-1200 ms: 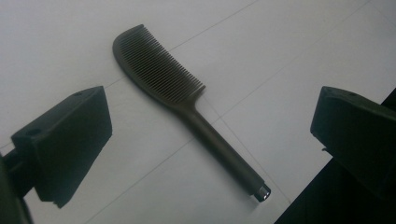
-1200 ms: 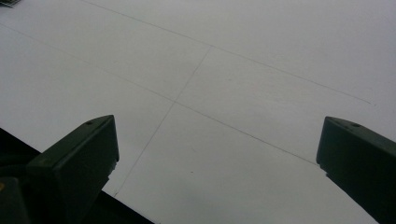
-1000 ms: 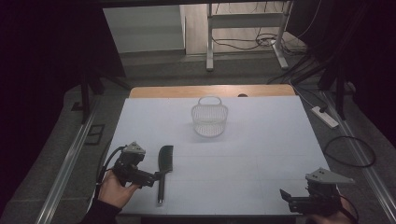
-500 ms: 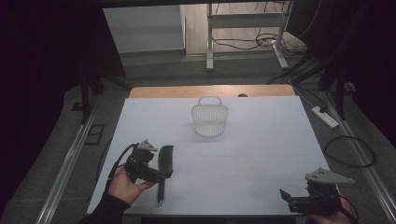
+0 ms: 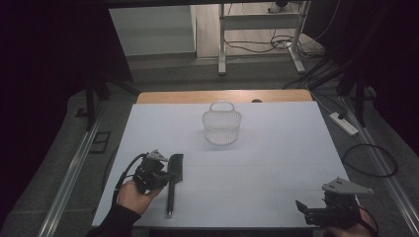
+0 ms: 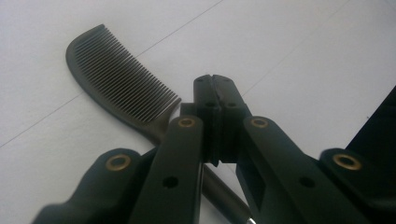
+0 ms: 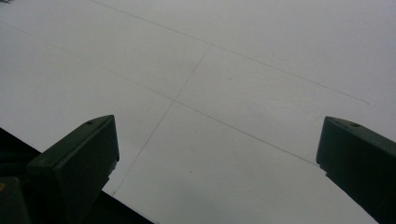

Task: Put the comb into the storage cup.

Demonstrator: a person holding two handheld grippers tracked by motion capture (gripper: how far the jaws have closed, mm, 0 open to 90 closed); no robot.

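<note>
A black comb lies on the white table at the front left, teeth at the far end and handle toward the person. My left gripper is right over the comb's handle. In the left gripper view its jaws have just been closing and now stand shut, pad against pad. Nothing shows between them, and the comb runs underneath and behind them. My right gripper rests at the front right with its jaws wide open over bare table.
A white wire basket with a handle stands at the middle back of the table. A wooden strip edges the far side. Cables and a power strip lie on the floor to the right.
My left gripper has edged right, up against the comb's handle. The right gripper and the basket have not moved.
</note>
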